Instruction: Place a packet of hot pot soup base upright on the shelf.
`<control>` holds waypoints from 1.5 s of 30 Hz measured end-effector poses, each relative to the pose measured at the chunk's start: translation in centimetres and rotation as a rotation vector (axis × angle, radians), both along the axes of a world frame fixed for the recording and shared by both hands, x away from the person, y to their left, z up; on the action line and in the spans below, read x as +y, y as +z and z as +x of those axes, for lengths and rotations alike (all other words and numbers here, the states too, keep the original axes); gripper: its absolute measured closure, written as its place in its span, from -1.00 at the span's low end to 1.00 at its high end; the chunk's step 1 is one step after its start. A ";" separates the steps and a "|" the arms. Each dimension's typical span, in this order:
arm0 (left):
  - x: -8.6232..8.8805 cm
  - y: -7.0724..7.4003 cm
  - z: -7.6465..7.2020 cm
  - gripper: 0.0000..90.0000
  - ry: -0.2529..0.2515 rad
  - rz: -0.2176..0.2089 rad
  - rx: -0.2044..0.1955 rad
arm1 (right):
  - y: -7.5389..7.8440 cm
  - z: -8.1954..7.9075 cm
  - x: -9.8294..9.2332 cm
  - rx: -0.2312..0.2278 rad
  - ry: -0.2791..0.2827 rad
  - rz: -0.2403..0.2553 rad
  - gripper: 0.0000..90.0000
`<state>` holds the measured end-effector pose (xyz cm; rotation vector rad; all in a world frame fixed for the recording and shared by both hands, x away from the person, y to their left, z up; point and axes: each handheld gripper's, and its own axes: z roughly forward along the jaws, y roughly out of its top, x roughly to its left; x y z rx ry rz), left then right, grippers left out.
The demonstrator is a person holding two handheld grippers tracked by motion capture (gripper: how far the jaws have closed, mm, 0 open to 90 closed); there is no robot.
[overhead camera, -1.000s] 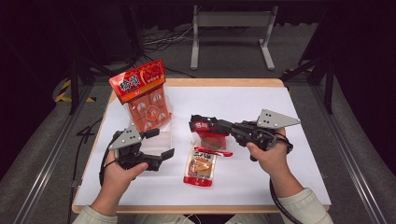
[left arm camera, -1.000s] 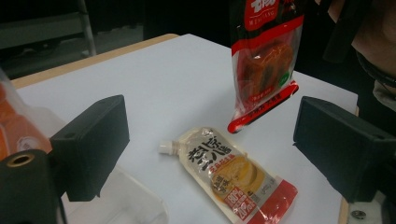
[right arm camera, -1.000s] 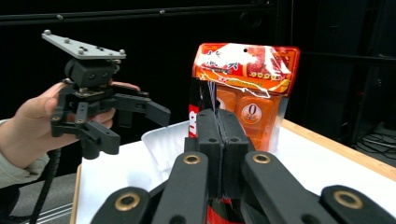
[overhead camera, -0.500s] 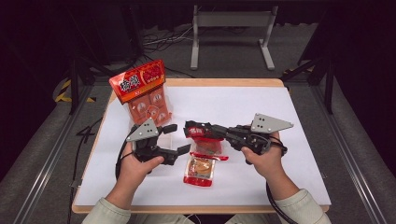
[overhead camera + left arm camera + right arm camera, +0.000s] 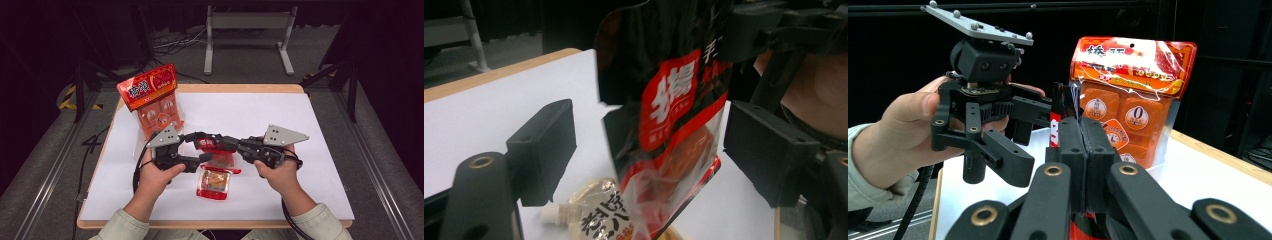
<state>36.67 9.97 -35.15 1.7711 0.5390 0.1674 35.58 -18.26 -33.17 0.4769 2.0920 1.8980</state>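
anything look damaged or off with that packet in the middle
Yes: the red-and-black snack packet has a small torn notch in its left edge in the left gripper view. The right gripper is shut on it, holding it above the table. The left gripper has just been closing, with the packet between its jaws, not yet pinched.

the bag (image 5: 150, 102) stands on the table (image 5: 300, 130) at ten o'clock. the packet (image 5: 212, 150) hangs at centre, between the left gripper (image 5: 200, 147) and right gripper (image 5: 202, 141). the pouch (image 5: 214, 183) lies just at its six o'clock.
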 end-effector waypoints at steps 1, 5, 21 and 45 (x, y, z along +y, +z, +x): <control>0.0 0.0 0.0 -0.48 0.000 0.000 0.000 | 0.0 0.0 0.0 0.000 0.000 0.000 0.99; -0.5 0.0 0.1 -0.43 0.006 0.006 -0.006 | -0.2 0.0 0.1 0.000 -0.009 -0.008 0.99; -0.5 -0.3 0.3 0.24 -0.006 0.025 -0.016 | -0.5 -0.2 0.5 -0.014 -0.037 -0.033 0.99; -0.1 0.9 0.4 0.99 -0.149 0.040 -0.051 | -0.5 -0.5 -0.4 -0.022 -0.076 -0.005 0.90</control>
